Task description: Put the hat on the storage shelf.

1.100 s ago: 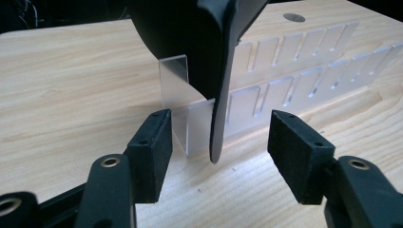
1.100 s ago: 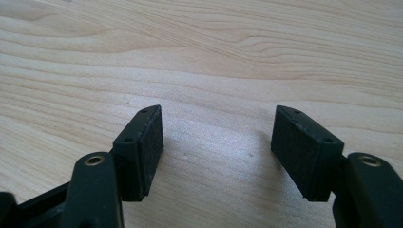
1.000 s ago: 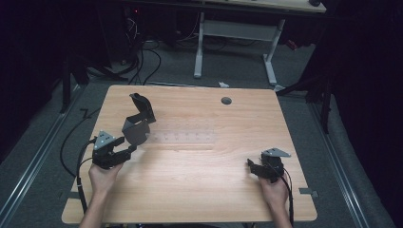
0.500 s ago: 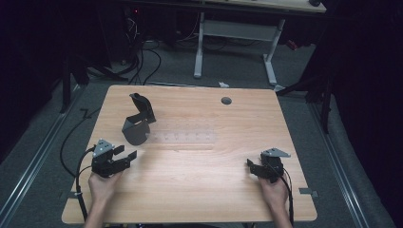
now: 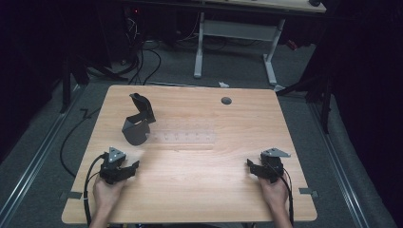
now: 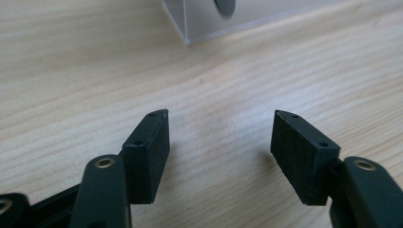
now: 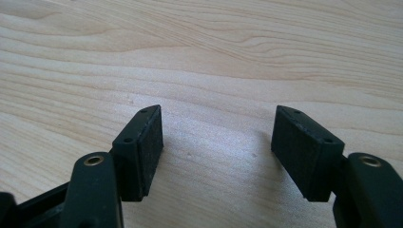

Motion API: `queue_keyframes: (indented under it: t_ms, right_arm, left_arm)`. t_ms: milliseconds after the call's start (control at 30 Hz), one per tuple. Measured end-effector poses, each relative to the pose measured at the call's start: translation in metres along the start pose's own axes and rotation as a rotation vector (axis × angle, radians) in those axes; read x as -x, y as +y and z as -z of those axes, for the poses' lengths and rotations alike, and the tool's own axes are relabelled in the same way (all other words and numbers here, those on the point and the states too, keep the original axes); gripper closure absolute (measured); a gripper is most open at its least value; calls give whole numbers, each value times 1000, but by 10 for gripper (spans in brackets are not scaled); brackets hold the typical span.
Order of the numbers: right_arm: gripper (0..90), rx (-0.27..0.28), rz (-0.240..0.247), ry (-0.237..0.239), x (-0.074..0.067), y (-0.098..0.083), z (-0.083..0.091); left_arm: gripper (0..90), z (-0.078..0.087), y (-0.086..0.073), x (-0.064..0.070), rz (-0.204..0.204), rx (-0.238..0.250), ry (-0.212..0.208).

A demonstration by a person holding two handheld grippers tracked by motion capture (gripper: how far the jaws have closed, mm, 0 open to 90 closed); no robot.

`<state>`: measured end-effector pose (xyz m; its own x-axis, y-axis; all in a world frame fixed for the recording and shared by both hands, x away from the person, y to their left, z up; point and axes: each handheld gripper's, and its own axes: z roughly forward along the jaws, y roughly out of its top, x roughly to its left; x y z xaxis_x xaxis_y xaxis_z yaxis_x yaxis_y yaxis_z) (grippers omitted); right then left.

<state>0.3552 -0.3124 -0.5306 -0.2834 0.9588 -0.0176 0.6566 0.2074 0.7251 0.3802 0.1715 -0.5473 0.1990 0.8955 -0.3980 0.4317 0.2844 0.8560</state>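
Note:
A black hinged stand (image 5: 138,121) rests on the back left of the wooden table (image 5: 199,190), against the left end of a clear plastic rack (image 5: 183,137). My left gripper (image 5: 133,166) is low at the front left, a short way in front of the stand and apart from it. In the left gripper view its pads (image 6: 149,152) have just been opening, with only bare wood in the gap of the left gripper (image 6: 221,133); the clear rack's corner (image 6: 209,21) lies ahead. My right gripper (image 5: 251,167) rests open at the front right, and the right gripper (image 7: 218,130) has bare wood between its pads.
A round grey cable hole (image 5: 226,100) sits near the table's far edge. Cables trail from both grippers over the front edge. Beyond the table stand a white desk frame (image 5: 233,33) and loose cables on a dark floor.
The left gripper has drawn back from the black stand toward the front edge and sunk to the table. The stand, rack and right gripper have stayed put.

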Motion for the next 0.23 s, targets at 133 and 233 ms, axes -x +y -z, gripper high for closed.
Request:
queue_keyframes:
  t_ms: [133, 233]
  right_arm:
    - [351, -1, -1, 0, 0, 0, 0]
    - [351, 0, -1, 0, 0, 0, 0]
  left_arm:
    - [360, 0, 0, 0, 1, -1, 0]
    - [344, 0, 0, 0, -1, -5, -5]
